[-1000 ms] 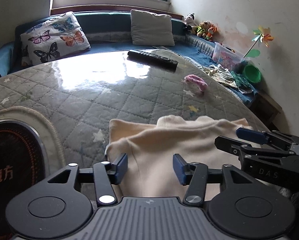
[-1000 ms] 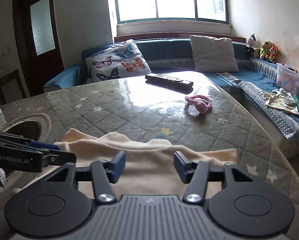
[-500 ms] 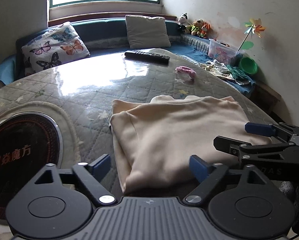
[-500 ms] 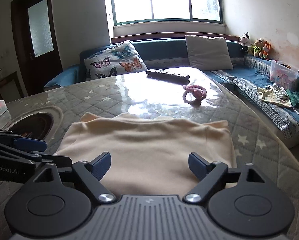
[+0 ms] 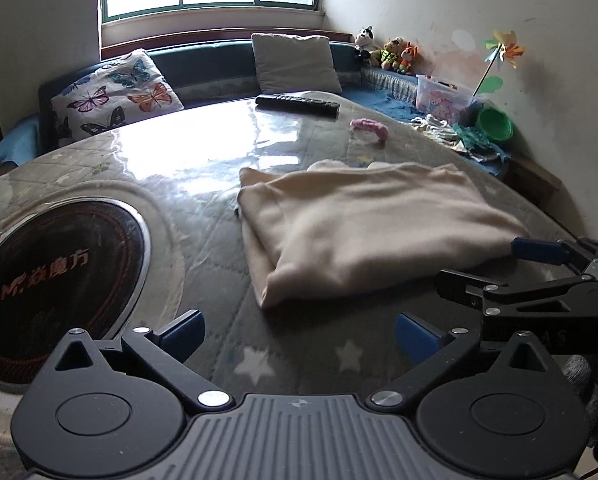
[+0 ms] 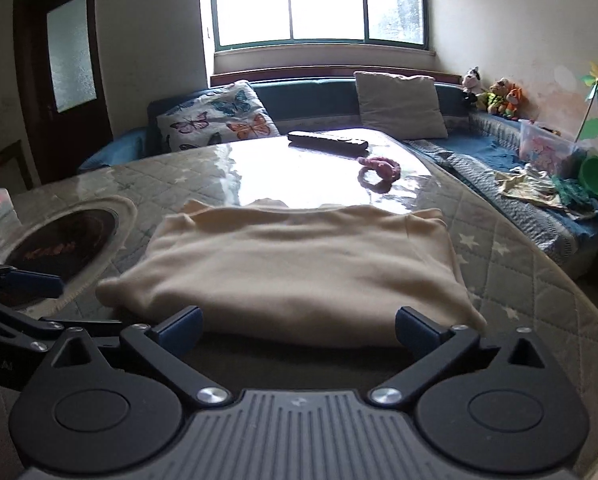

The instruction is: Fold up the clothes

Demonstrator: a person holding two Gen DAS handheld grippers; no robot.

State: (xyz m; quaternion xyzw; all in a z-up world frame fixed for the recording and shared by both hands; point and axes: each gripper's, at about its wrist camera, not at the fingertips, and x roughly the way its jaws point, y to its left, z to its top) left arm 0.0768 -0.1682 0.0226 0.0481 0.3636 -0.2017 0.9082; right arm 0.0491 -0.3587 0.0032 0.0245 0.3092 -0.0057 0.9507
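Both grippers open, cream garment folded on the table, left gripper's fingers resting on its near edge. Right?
Not quite. The left gripper is open but clear of the cream garment: in the left wrist view its fingers sit short of the near edge, over bare table. The rest holds: the right gripper is open too, and the garment lies folded on the table.

Centre of my left view: a plain cream garment (image 5: 363, 224) on a grey-green quilted, star-dotted table (image 5: 219, 216). Upper left, a white butterfly-print pillow (image 5: 115, 100); beyond, a black remote (image 5: 297, 105) and pink scrunchie (image 5: 369, 128). My pads (image 5: 181, 330) are blue.
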